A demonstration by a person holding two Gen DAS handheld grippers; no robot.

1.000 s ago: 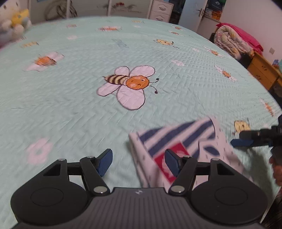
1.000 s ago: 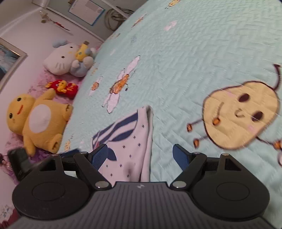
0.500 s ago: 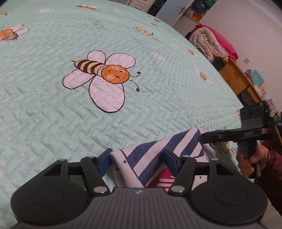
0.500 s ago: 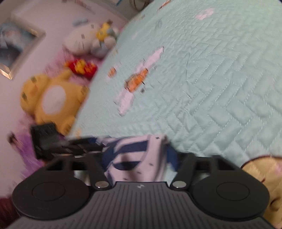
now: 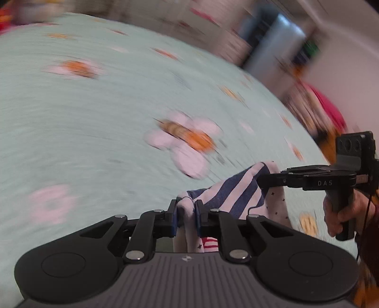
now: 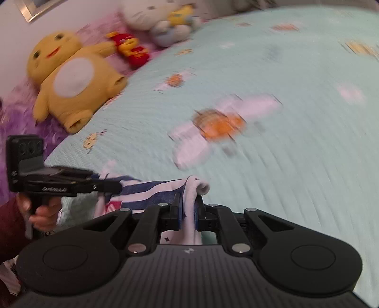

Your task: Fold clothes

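Note:
A small white garment [image 5: 236, 192] with navy stripes and a red patch hangs stretched between my two grippers, just above the mint bee-print bedspread [image 5: 94, 118]. In the left wrist view my left gripper [image 5: 186, 213] is closing, its blue pads pinching a bunched white edge. The right gripper [image 5: 260, 181] grips the far corner from the right, with a hand [image 5: 341, 213] on its handle. In the right wrist view my right gripper [image 6: 188, 208] is closing too, with a white fold of the garment [image 6: 154, 189] between its pads. The left gripper [image 6: 118, 186] holds the other end.
Plush toys lie along the bed's left edge: a yellow one [image 6: 71, 80], a white cat [image 6: 146, 11] and a red one [image 6: 132, 49]. A pink heap of bedding [image 5: 327, 111] and a door [image 5: 272, 45] stand beyond the far right side. Both views are motion-blurred.
Both grippers went from open beside the flat garment to clamped on its edges. The garment has been lifted off the bedspread and pulled taut, and both hands have rolled.

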